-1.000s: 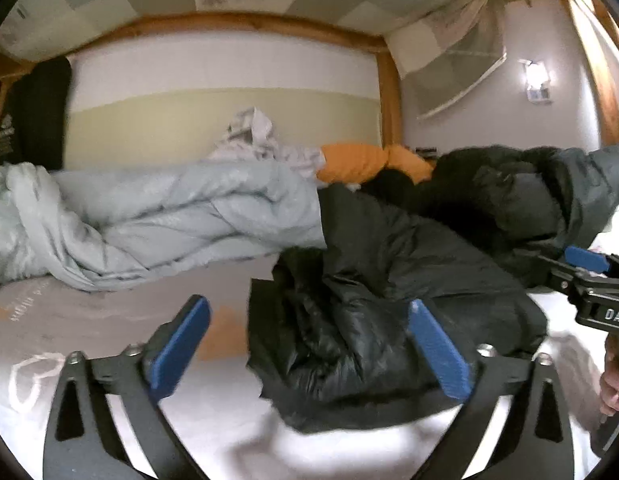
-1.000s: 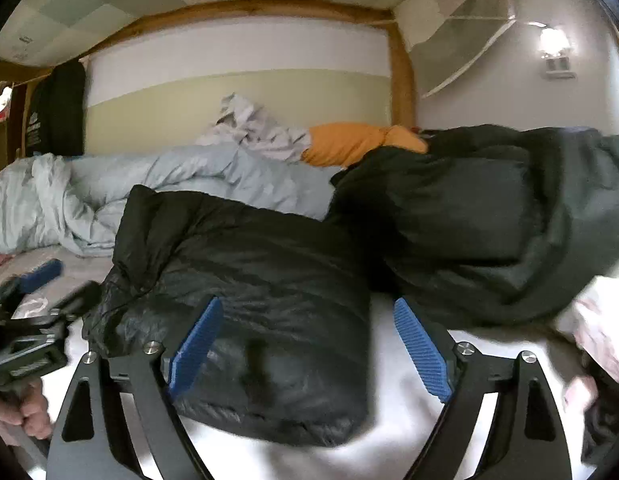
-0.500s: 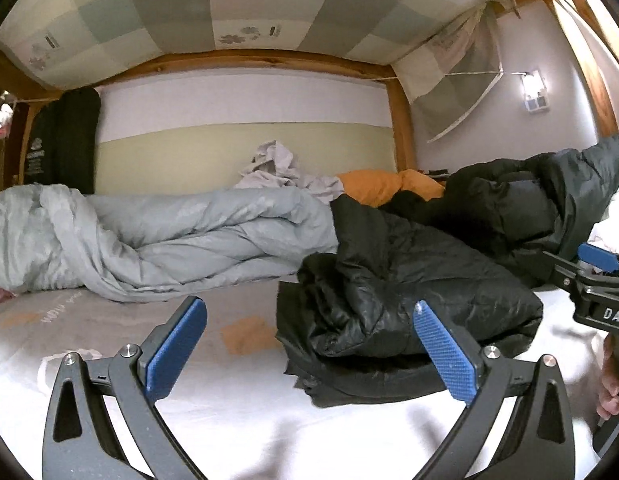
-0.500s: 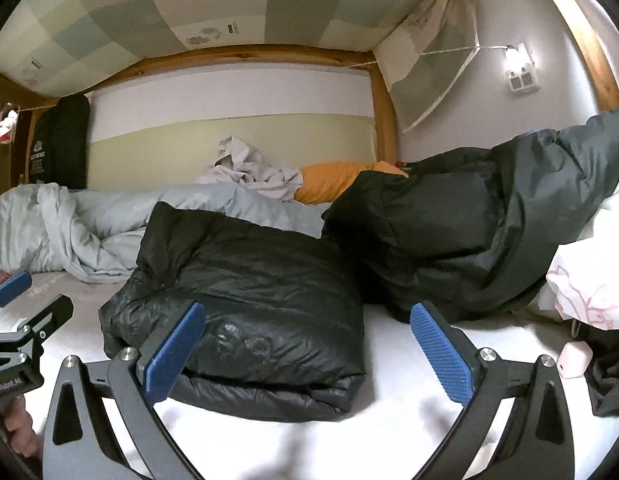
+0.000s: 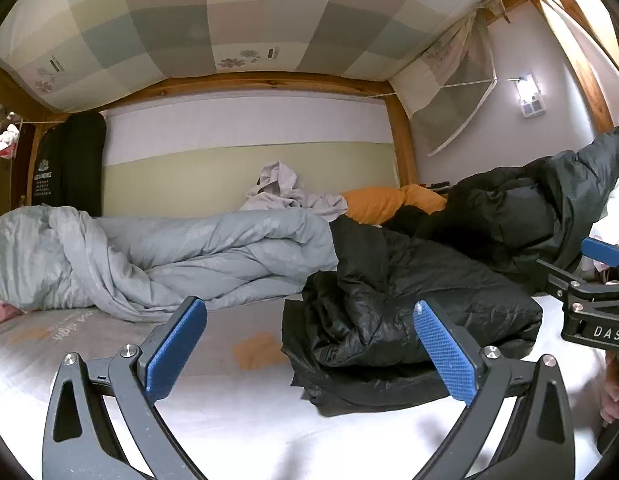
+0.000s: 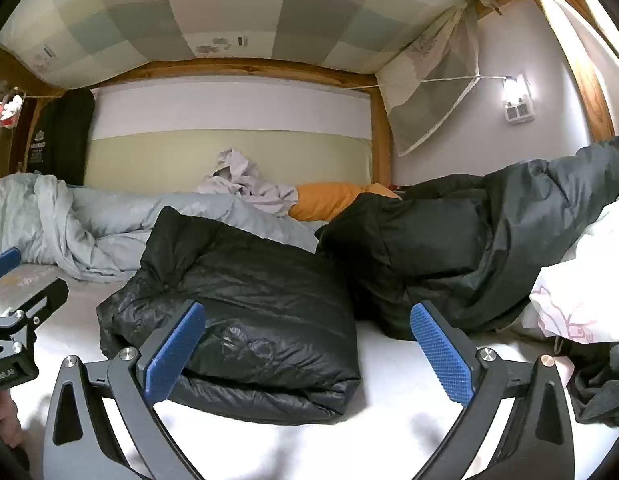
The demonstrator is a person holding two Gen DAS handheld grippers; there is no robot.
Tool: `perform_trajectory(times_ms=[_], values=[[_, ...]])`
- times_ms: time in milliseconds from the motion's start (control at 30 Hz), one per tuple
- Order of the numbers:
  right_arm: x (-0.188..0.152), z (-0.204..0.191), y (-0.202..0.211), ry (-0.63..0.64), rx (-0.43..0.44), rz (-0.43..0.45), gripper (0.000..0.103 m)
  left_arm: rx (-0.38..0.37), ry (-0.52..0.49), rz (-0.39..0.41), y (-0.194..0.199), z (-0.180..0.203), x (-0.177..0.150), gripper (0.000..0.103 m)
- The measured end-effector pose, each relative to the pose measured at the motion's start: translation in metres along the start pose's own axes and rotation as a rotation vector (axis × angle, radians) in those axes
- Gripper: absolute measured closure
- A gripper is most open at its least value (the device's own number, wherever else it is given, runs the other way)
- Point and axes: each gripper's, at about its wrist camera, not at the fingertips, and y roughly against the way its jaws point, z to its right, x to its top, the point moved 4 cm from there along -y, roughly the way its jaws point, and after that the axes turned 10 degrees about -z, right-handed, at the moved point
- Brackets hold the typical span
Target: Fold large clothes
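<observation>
Left gripper [image 5: 309, 352] spread wide, gripping nothing, above the white bed sheet [image 5: 237, 412]. Right gripper [image 6: 307, 350] likewise splayed and empty-handed. Folded black down jacket [image 6: 245, 312] lies on the sheet just past the right gripper's blue pads [image 6: 173, 348], at 12 o'clock in the right wrist view and 1 o'clock in the left. A second, unfolded dark puffer jacket [image 6: 461, 248] is heaped at 2 o'clock, touching the folded one. Further back: rumpled grey duvet [image 5: 169, 256] at 10 o'clock, orange pillow [image 5: 385, 200], pale crumpled cloth [image 5: 285, 188], then the wooden bunk frame [image 5: 401, 140].
</observation>
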Motion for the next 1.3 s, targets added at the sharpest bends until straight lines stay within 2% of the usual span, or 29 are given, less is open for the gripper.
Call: perform_trajectory(times_ms=[1300], values=[[0.0002,0.0026,0.0001,0.012,-0.002,0.010,0.000,0.011,0.040,-0.032,-0.0061,0.0015,-0.0010,0.000]])
